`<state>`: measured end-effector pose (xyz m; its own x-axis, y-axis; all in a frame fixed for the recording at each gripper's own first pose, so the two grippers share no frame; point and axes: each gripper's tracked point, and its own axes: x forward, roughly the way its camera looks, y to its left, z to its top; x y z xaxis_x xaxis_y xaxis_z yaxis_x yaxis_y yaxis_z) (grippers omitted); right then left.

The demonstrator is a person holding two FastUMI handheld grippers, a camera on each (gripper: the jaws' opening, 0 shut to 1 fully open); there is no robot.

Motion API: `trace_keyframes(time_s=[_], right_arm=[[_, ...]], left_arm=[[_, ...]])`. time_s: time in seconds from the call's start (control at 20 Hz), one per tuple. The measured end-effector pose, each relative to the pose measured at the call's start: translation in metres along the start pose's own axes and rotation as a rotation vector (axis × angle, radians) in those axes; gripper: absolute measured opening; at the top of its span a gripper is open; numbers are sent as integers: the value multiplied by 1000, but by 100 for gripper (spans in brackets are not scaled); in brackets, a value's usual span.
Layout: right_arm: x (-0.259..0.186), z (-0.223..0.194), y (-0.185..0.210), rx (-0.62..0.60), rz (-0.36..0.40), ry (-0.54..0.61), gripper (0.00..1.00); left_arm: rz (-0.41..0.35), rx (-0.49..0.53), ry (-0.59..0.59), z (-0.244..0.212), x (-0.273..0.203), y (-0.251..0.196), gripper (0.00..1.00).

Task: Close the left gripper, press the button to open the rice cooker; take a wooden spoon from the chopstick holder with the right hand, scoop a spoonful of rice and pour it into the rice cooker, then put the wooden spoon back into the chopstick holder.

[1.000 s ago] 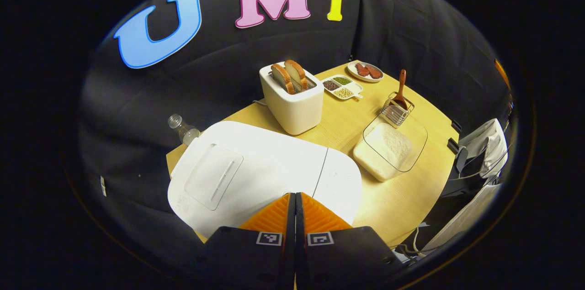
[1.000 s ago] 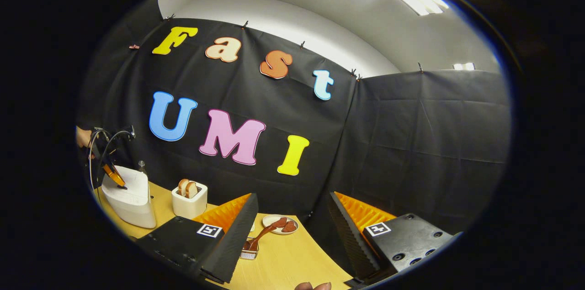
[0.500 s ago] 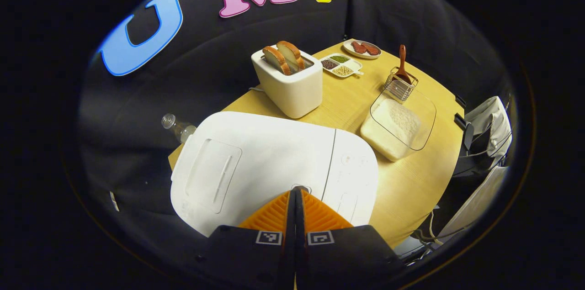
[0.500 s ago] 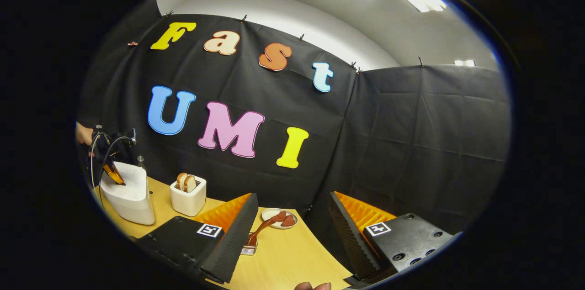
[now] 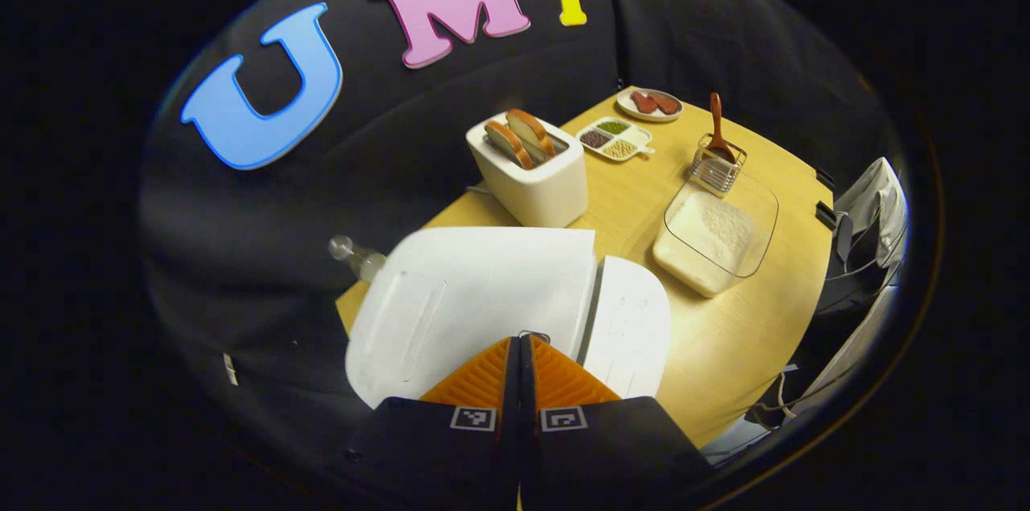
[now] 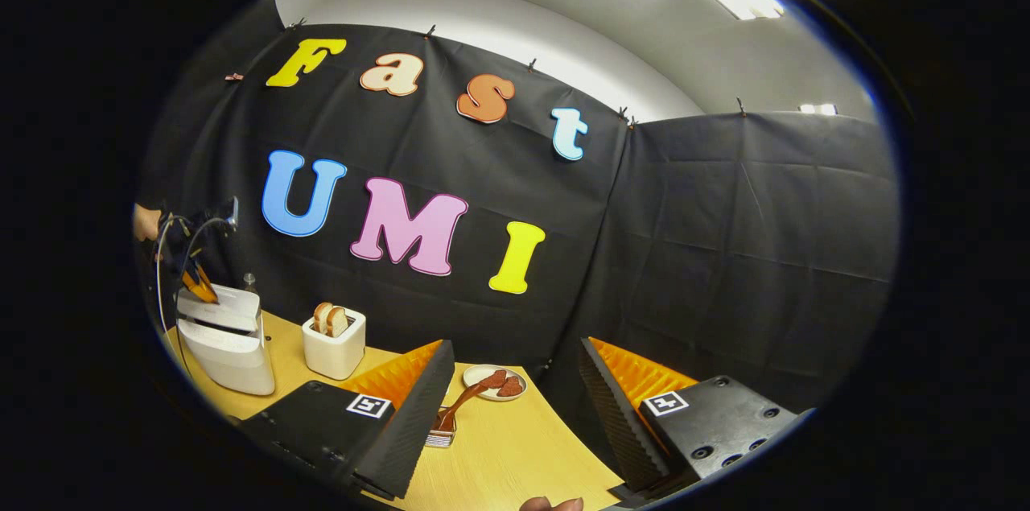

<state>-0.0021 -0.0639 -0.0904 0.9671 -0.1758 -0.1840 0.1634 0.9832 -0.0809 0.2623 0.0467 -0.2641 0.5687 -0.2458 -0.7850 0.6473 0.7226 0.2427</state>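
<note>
my left gripper [image 5: 519,346] has its fingers pressed together, tip right at the rice cooker [image 5: 515,302] by the small button [image 5: 531,333] at the lid's front edge. the lid [image 5: 475,286] sits tilted up, with a gap between it and the front panel.

using the cooker as the landmark: just past its right side is one clear glass dish of rice [image 5: 712,233]. right behind that dish is the wire chopstick holder [image 5: 718,167] with one wooden spoon [image 5: 716,129] standing in it. straight behind the cooker is one white toaster [image 5: 535,173] with two bread slices sticking out. past the toaster there's one divided tray of beans [image 5: 615,138], then one small plate [image 5: 648,103] with two reddish pieces. one clear bottle [image 5: 356,257] pokes up at the cooker's left, off the edge of the wooden table [image 5: 724,334].

my right gripper [image 6: 515,398] is spread wide, nothing between the fingers, well away from the cooker. the spoon and holder are partly hidden behind its left finger.
</note>
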Motion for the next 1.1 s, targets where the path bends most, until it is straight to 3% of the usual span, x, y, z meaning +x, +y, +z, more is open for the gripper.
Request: trace_keyframes(time_s=[0.25,0.35,0.4,0.45,0.5,0.6,0.7,0.8,1.1], right_arm=[[-3,-1,0,19,6,0,98],[-5,2,2,26,14,-8,97],[-5,2,2,26,21,-12,98],[-6,2,3,23,28,-17,97],[-5,3,4,20,36,-20,97],[-3,2,5,23,52,-24,97],[0,-1,7,30,71,-20,97],[4,-2,9,28,96,-26,98],[28,-26,16,59,210,-8,98]], left_arm=[[405,24,-348,73,-70,78,7],[515,-24,-465,83,-104,93,46],[552,-47,-519,88,-120,94,43],[587,-68,-565,89,-132,93,59],[611,-85,-623,92,-144,88,67],[643,-115,-710,96,-166,73,100],[659,-180,-788,101,-189,59,96],[641,-256,-779,92,-197,40,95],[699,-419,-801,84,-239,-8,96]])
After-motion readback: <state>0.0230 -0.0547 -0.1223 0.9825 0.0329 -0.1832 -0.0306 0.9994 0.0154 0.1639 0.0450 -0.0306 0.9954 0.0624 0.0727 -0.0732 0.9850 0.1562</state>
